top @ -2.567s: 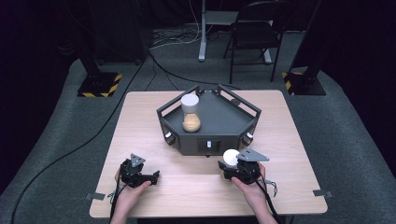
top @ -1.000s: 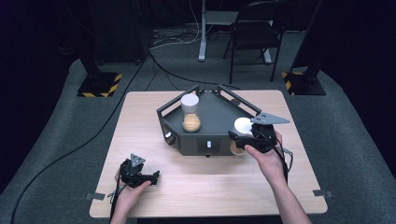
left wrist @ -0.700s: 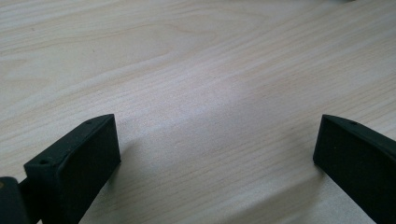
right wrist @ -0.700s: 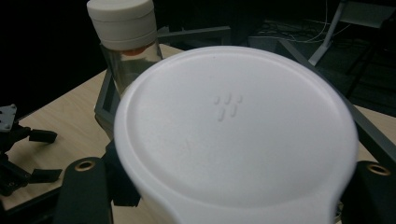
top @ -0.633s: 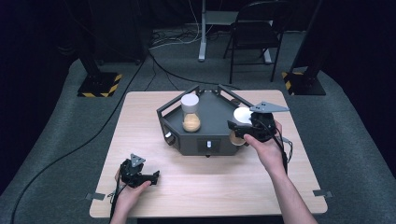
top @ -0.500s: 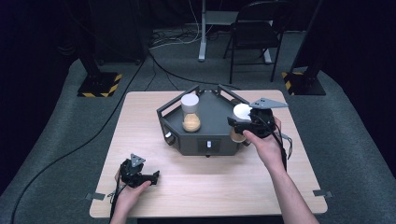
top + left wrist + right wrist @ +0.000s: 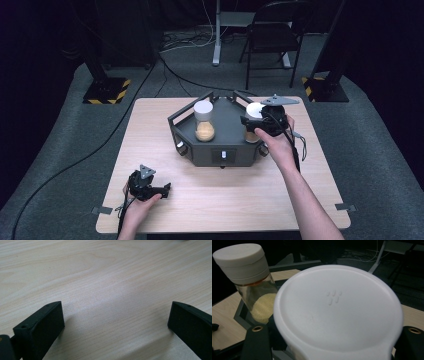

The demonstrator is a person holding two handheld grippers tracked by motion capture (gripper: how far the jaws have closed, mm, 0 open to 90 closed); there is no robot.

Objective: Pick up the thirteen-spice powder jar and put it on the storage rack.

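A dark six-sided tray (image 7: 200, 156) sits mid-table. Inside it, at the back left, a clear jar (image 7: 204, 121) with a white lid and yellow grains stands upright; the right gripper view has this same jar (image 7: 245, 277) at its left. My right gripper (image 7: 251, 123) is shut on a second white-lidded jar (image 7: 253, 112), holding it over the tray's right side. That jar's lid (image 7: 337, 307) sits between the gripper's black fingers (image 7: 257, 343). My left gripper (image 7: 164, 188) rests on the table near the front left. Its jaws stand wide open over bare wood, so the left gripper (image 7: 116, 320) holds nothing.
The wooden table (image 7: 240, 205) has tape marks at its front corners. Behind it on the grey floor are a folding chair (image 7: 272, 30), two stands with yellow-black bases (image 7: 107, 90), and loose cables (image 7: 100, 150).
My right gripper carried the white-lidded jar from the table's front, away from me, up over the tray's right side. The left gripper stayed put.
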